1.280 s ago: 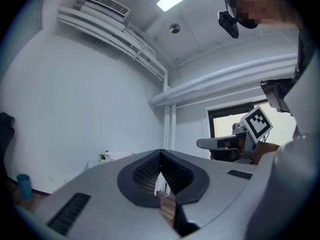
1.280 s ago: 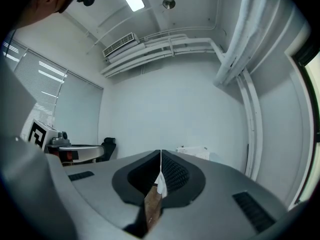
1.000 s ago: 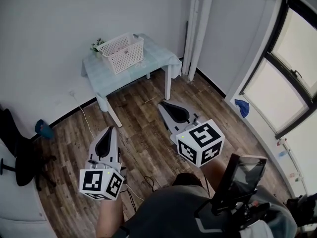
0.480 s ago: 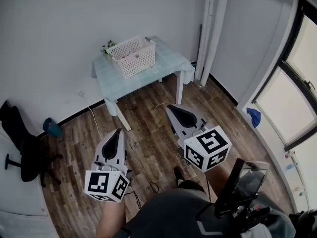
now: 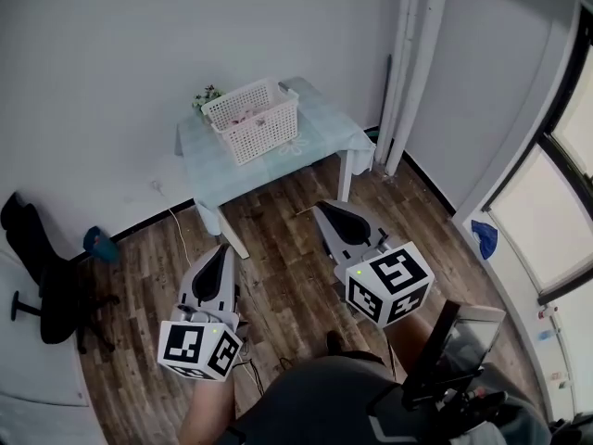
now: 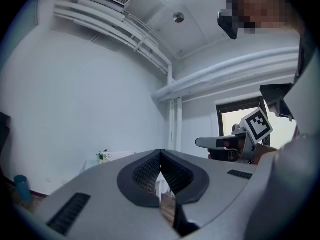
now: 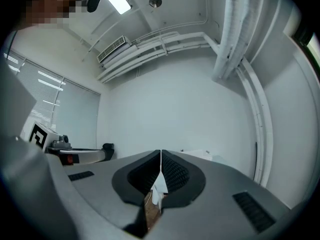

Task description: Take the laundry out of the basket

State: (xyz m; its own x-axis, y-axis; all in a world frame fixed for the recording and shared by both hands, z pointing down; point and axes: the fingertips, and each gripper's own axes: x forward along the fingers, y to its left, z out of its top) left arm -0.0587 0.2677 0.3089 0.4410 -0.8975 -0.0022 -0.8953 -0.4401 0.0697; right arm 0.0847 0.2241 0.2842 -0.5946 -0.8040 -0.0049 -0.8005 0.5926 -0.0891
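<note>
Nothing picked up yet
Left gripper (image 5: 220, 250) and right gripper (image 5: 326, 209) were both closed tight on nothing; the basket (image 5: 264, 133), laundry (image 5: 246, 115) inside, sat on the table (image 5: 326, 133), well apart from them

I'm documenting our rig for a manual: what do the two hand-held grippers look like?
The left hand-held gripper and right hand-held gripper are alike: light grey, tapering shells with black ribbed pads inside. Each carries a white cube with black square markers at its rear, the left cube and the right cube. The person wears a dark grey top.
</note>
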